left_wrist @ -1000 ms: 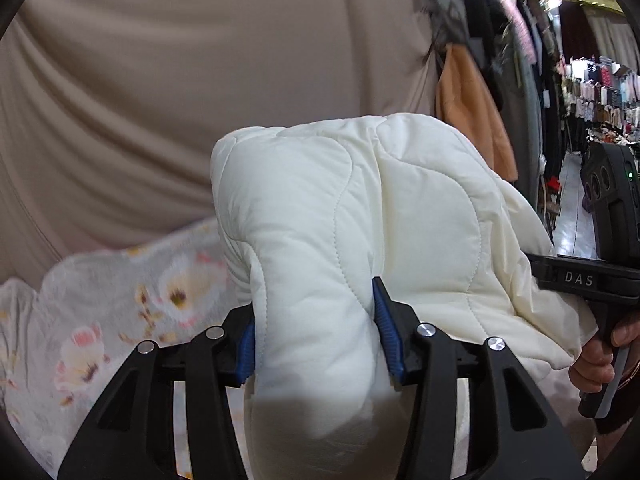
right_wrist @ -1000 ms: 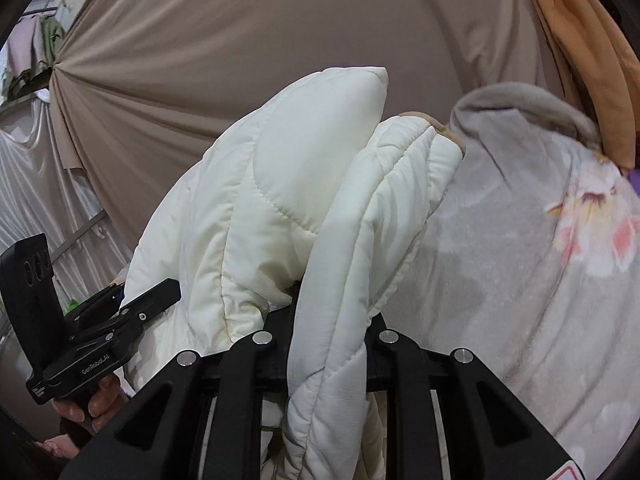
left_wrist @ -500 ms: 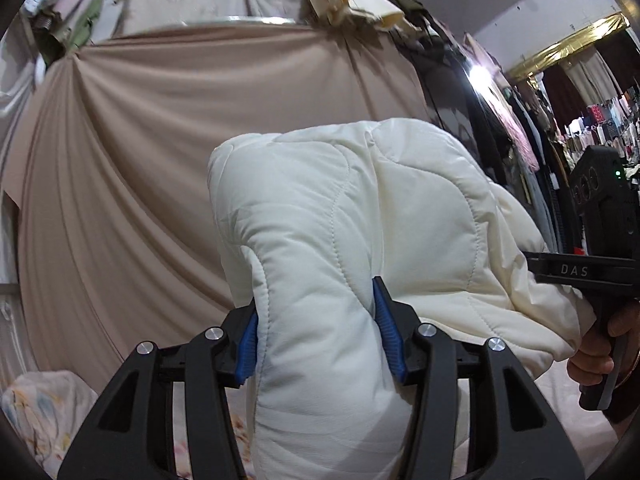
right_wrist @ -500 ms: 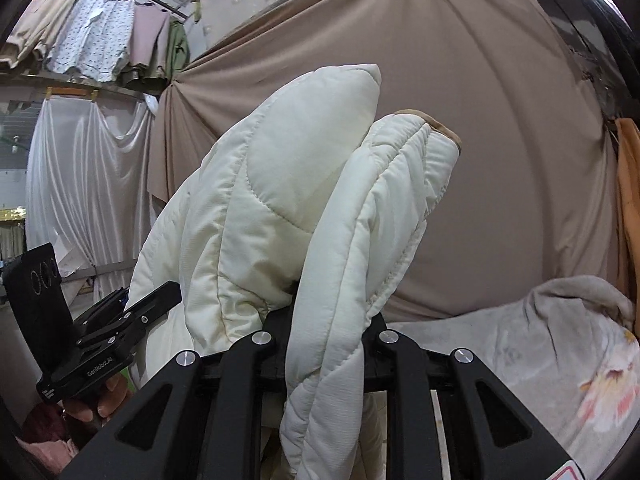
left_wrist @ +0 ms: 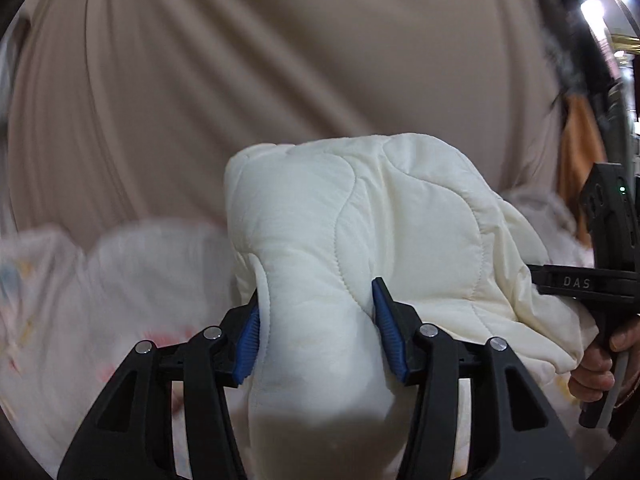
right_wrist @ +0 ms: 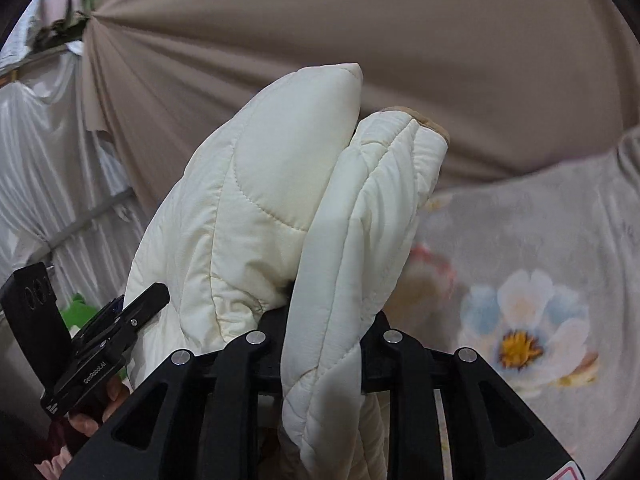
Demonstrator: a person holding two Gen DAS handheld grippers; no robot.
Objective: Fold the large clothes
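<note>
A cream quilted jacket [left_wrist: 400, 220] hangs bunched between both grippers, above a flowered sheet. My left gripper [left_wrist: 316, 300] is shut on a thick fold of it, and the blue pads [left_wrist: 386, 332] press into the padding on both sides. In the right wrist view the jacket [right_wrist: 260, 200] rises in two puffy lobes, one with a tan edge. My right gripper [right_wrist: 328, 320] holds a narrower fold; its jaws are opening slightly, with the fold still pinched between them. Each gripper shows in the other's view, the right gripper [left_wrist: 592, 280] at the right and the left gripper [right_wrist: 120, 320] at the lower left.
A flowered sheet [right_wrist: 520, 280] covers the surface below and to the right, and is blurred [left_wrist: 100, 300] in the left wrist view. A beige curtain [right_wrist: 360, 20] fills the background. White drapes [right_wrist: 40, 160] hang at the left. A person's hand [left_wrist: 600, 364] grips the right handle.
Both grippers have swung down with the jacket. Half a second ago the views showed mostly curtain and hanging clothes. Now the flowered sheet fills the lower part again. Both grips look the same.
</note>
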